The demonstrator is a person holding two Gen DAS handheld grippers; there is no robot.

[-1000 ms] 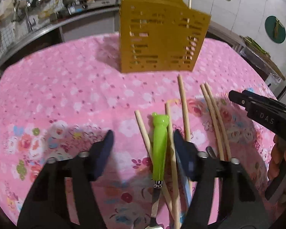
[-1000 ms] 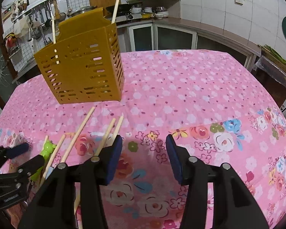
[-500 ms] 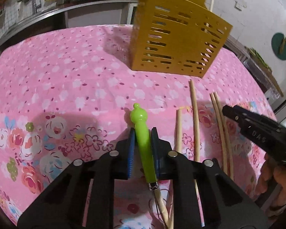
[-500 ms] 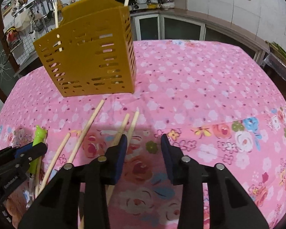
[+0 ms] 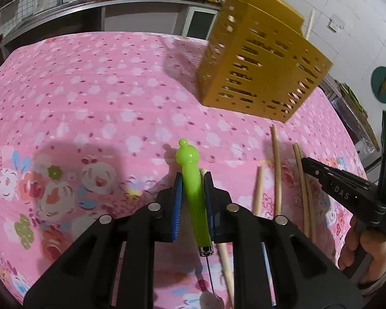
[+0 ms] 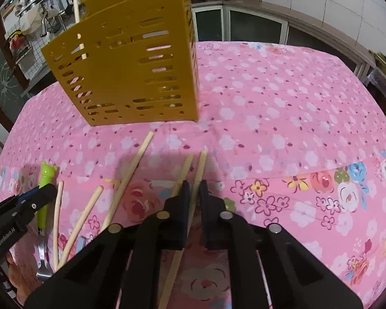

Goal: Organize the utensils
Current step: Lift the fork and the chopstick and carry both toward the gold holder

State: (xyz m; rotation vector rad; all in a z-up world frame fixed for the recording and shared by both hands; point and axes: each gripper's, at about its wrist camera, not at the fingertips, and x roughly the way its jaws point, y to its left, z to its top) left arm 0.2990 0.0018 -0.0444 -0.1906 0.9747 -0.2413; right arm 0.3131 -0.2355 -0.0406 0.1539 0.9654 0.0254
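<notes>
My left gripper [image 5: 193, 182] is shut on the green handle of a fork [image 5: 193, 188]; its metal head hangs below, between my arms. The fork also shows in the right wrist view [image 6: 44, 193]. My right gripper [image 6: 194, 188] is shut on a wooden chopstick [image 6: 199, 170], with a second chopstick [image 6: 184, 172] just left of the fingers. Other chopsticks [image 6: 127, 180] lie loose on the pink floral tablecloth [image 6: 270, 128]. A yellow slotted utensil holder [image 6: 131, 64] stands behind them, with chopsticks in it; it also shows in the left wrist view [image 5: 260, 64].
In the left wrist view, loose chopsticks [image 5: 276, 170] lie right of my left gripper, and the right gripper with the hand holding it [image 5: 347, 195] is at the far right. Kitchen counters and cabinets [image 6: 257, 23] ring the table.
My left gripper closed on the green fork handle and lifted it. My right gripper moved forward over the two chopsticks and closed on one.
</notes>
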